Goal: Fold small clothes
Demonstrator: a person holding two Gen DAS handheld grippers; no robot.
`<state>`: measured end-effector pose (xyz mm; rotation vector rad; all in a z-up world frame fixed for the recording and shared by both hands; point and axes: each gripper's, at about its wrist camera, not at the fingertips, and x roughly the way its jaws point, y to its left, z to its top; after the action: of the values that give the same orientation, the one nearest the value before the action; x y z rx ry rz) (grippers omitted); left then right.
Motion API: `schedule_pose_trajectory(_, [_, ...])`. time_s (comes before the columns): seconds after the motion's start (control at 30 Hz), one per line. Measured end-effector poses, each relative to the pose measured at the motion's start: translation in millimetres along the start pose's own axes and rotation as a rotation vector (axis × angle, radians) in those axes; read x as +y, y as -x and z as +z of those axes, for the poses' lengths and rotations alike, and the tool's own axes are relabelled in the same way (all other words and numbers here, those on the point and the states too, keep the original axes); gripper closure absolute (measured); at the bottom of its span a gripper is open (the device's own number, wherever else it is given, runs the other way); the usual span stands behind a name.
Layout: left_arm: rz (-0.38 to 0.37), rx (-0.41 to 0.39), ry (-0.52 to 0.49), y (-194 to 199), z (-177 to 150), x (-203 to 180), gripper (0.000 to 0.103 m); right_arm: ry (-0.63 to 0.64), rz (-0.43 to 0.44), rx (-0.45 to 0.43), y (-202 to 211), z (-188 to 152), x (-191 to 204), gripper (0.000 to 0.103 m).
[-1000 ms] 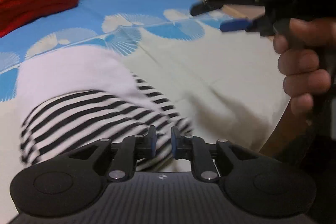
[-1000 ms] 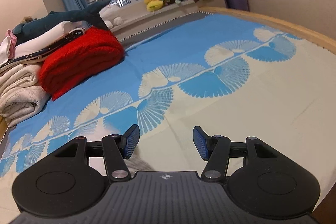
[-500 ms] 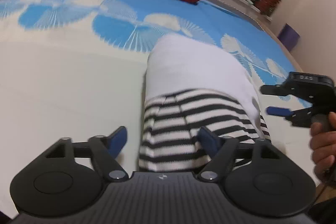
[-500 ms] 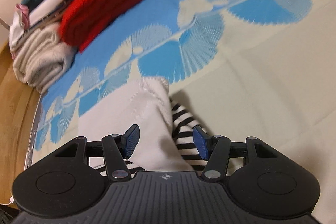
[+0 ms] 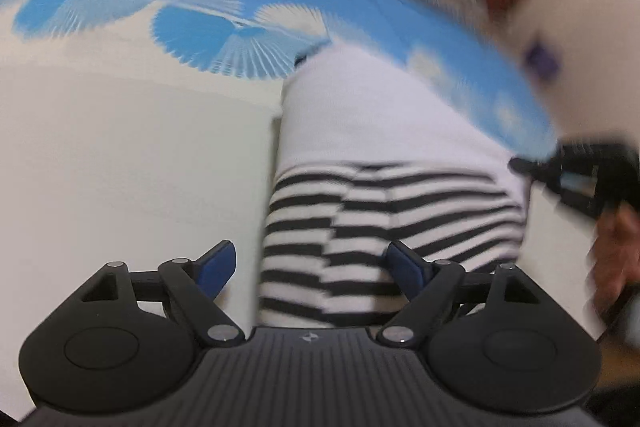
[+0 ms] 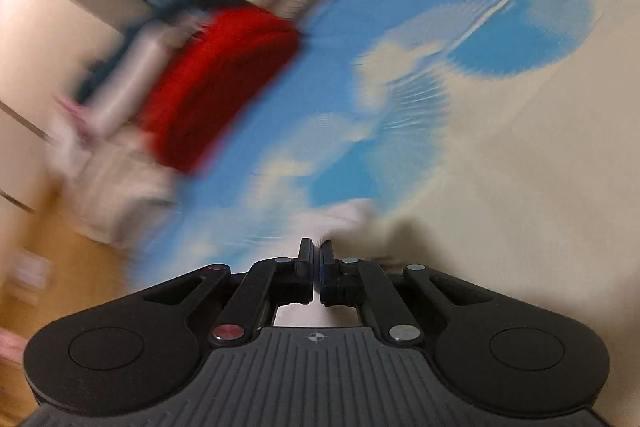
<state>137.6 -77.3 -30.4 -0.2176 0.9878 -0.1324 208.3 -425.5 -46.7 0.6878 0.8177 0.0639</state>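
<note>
A small garment (image 5: 384, 131), white at the far end and black-and-white striped at the near end, lies folded on the bed. My left gripper (image 5: 310, 267) hangs open just over the striped end, and its pads (image 5: 216, 265) do not touch the cloth. In the left wrist view my right gripper (image 5: 576, 175), held by a hand (image 5: 616, 255), has its tip at the garment's right edge. In its own blurred view my right gripper (image 6: 316, 255) is shut, with a bunch of the white cloth (image 6: 348, 215) drawn up to its tips.
The bed sheet (image 5: 120, 147) is cream with a band of blue fan shapes. A folded red knit (image 6: 216, 83) and pale folded laundry (image 6: 120, 195) are stacked at the far side. Plush toys sit on the window ledge. The wooden bed edge (image 6: 60, 247) is at the left.
My left gripper has opened and let go of the striped end, swinging round over it. My right gripper has dropped to the garment's right edge and shut there.
</note>
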Motion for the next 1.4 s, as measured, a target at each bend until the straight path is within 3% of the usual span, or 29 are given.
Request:
schedule_pose_trajectory(0.07, [0.049,0.062,-0.103,-15,-8,-6,0.016,0.078,-0.195,0.081,-18,-9,-4,0.102])
schedule_pose_trajectory(0.1, [0.065,0.081,-0.109,-20,-14,0,0.016,0.073,-0.226,0.119,-25,-12,-8,0.102])
schedule_pose_trajectory(0.17, [0.055,0.100,-0.044,-23,-18,17,0.015,0.050,-0.213,0.177,-36,-15,-15,0.101])
schedule_pose_trajectory(0.33, [0.076,0.068,0.040,-5,-15,30,0.021,0.030,-0.116,0.162,-27,-13,-8,0.095])
schedule_pose_trajectory(0.47, [0.006,-0.003,0.075,12,-7,18,0.021,-0.007,-0.053,0.162,-20,-9,-15,0.066])
schedule_pose_trajectory(0.63, [-0.086,-0.014,0.026,13,2,-12,0.019,0.051,-0.033,0.305,-26,-25,-25,0.066])
schedule_pose_trajectory(0.67, [-0.081,0.007,-0.001,8,-1,-17,0.019,0.083,-0.037,0.324,-25,-29,-25,0.066])
schedule_pose_trajectory(0.73, [0.005,0.052,-0.091,-9,-12,-24,0.009,0.142,-0.034,0.364,-24,-38,-26,0.069])
schedule_pose_trajectory(0.8, [0.017,0.100,-0.089,-26,-22,-15,0.006,0.180,-0.029,0.390,-21,-45,-27,0.103])
schedule_pose_trajectory(0.9, [-0.037,0.110,-0.012,-27,-31,2,0.005,0.235,-0.061,0.376,-15,-48,-27,0.103])
schedule_pose_trajectory(1.1, [-0.034,0.102,-0.044,-23,-26,0,0.006,0.238,-0.125,0.305,-5,-41,-24,0.103])
schedule_pose_trajectory(1.23, [-0.053,0.077,0.025,-13,-10,2,0.006,0.309,-0.124,0.236,6,-38,-3,0.094])
schedule_pose_trajectory(1.33, [-0.067,0.007,0.126,-2,8,14,0.006,0.279,-0.054,0.188,14,-32,2,0.054])
schedule_pose_trajectory(1.4, [-0.081,-0.021,0.200,-4,25,26,0.006,0.270,-0.076,0.159,8,-28,7,0.048])
